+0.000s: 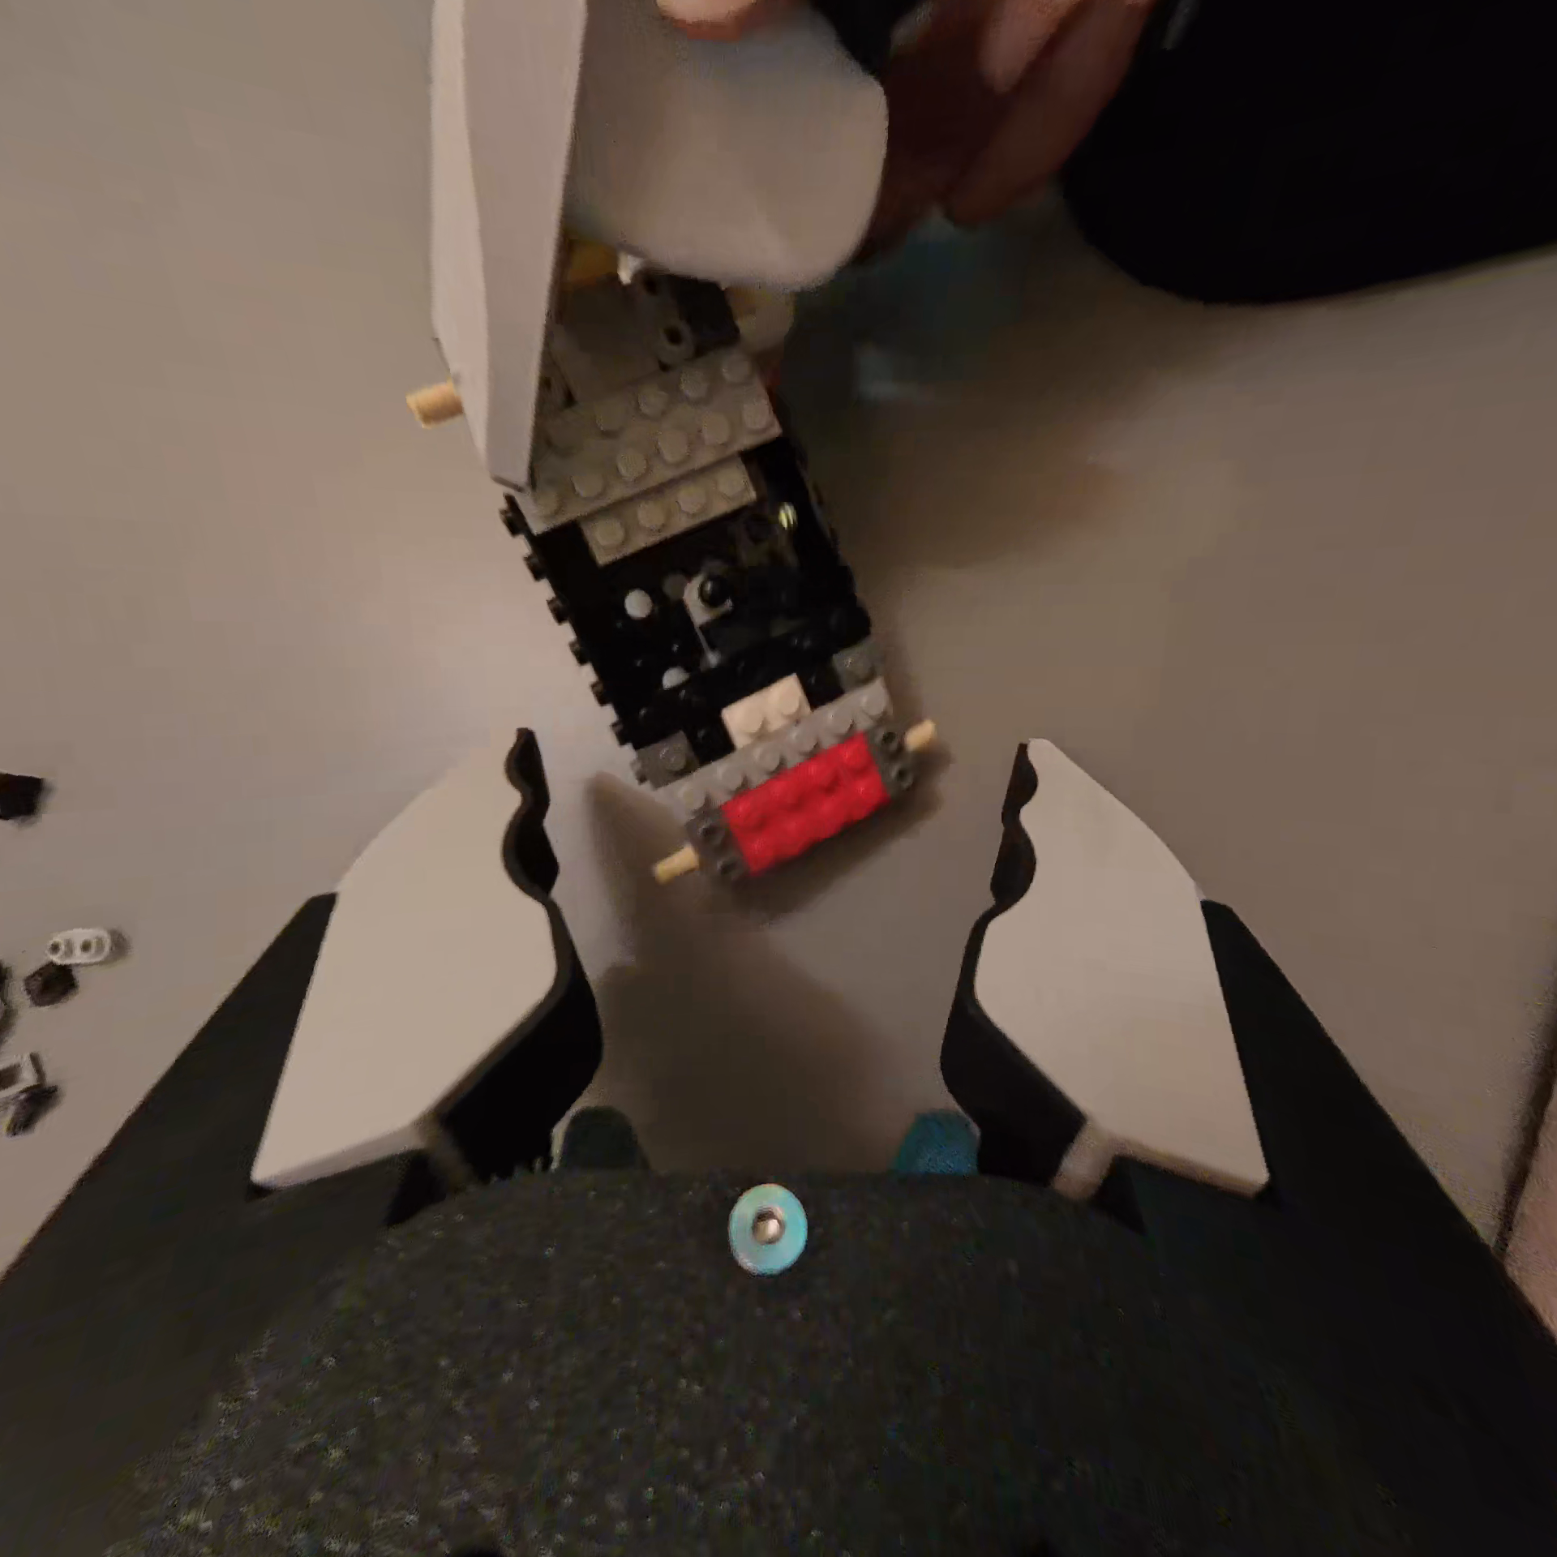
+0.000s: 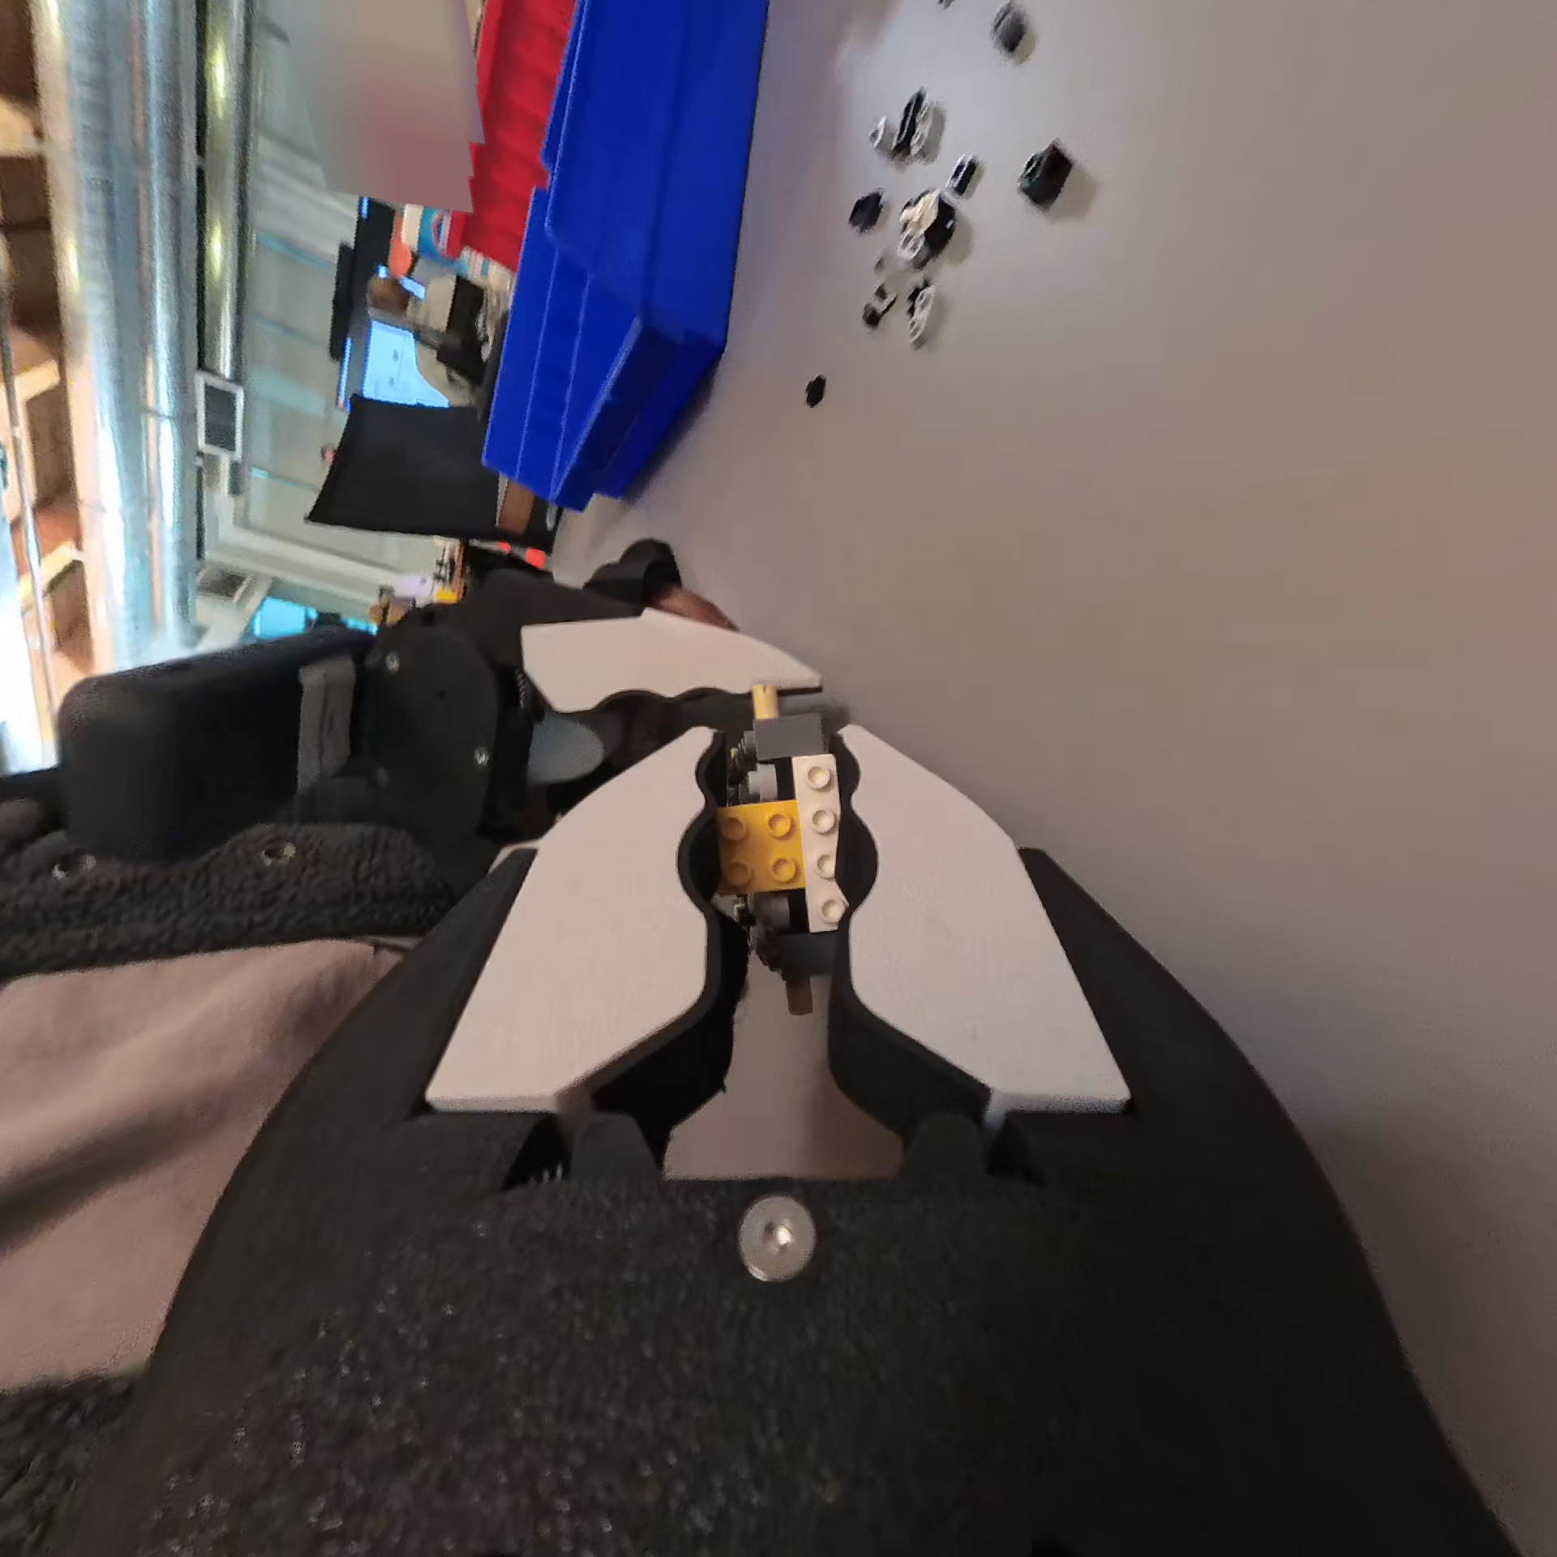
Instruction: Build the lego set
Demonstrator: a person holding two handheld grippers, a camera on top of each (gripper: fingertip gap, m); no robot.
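A partly built lego car chassis lies on the pale table. It is black with grey plates, a red brick at its near end and tan axle pins at the sides. My left gripper is open and empty, with its fingertips on either side of the red end and not touching it. My right gripper is shut on the chassis's far end, where a yellow brick and a white plate show between its fingers. In the left wrist view its white fingers cover that end.
Small loose black and white pieces lie at the table's left, and also show in the right wrist view. Stacked blue bins stand at the table's far edge. A hand and a dark sleeve are behind the right gripper.
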